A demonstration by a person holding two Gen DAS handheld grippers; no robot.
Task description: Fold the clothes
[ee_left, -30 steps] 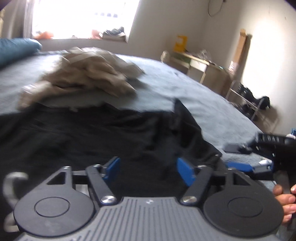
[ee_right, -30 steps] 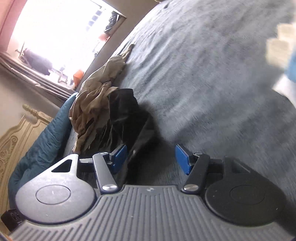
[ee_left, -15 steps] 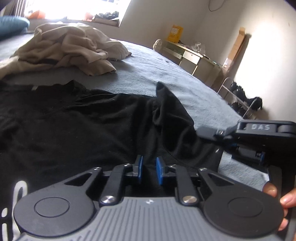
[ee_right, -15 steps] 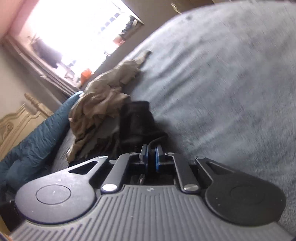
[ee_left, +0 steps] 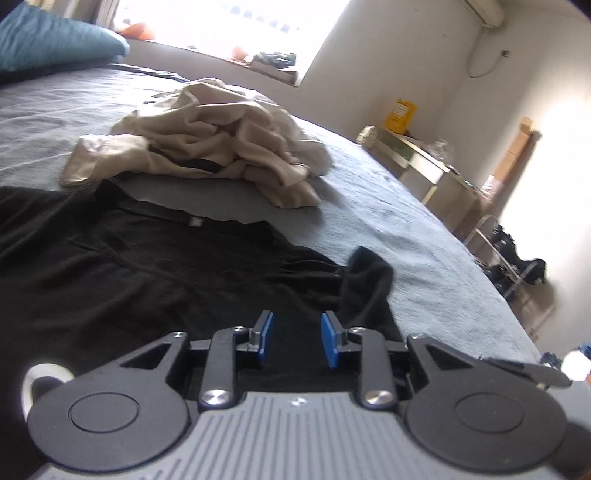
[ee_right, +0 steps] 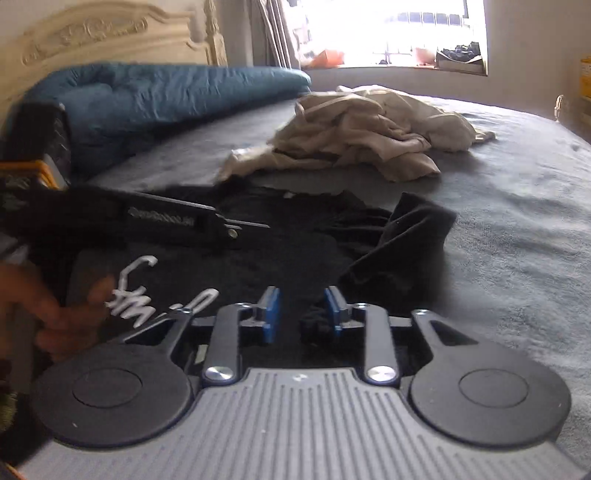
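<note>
A bedroom scene from two handheld grippers, both low over a grey bed (ee_left: 424,236).

At far left, a teal pillow (ee_right: 155,96) lies along the carved headboard (ee_right: 92,33). In the right wrist view a person's hand (ee_right: 55,314) holds the left gripper (ee_left: 297,341), whose black body reaches in over the cloth.

Next, a black T-shirt (ee_left: 147,280) with white lettering (ee_right: 129,295) lies spread on the bed, mostly flat. Both tools hang over its near edge. The left gripper's blue pads stand apart with only dark fabric showing between them, nothing pinched. The right gripper (ee_right: 301,314) is also parted, though a small bunch of black cloth sits against its right pad.

Further right, the shirt's sleeve (ee_right: 402,240) is flipped up and creased. Behind it lies a crumpled beige garment (ee_right: 362,129), near the shirt's collar.

Risks, as a judgement: that loose bunch may snag on the pad and drag the shirt askew; the upturned sleeve may get folded in crooked; the nearby beige heap could be caught along.
</note>
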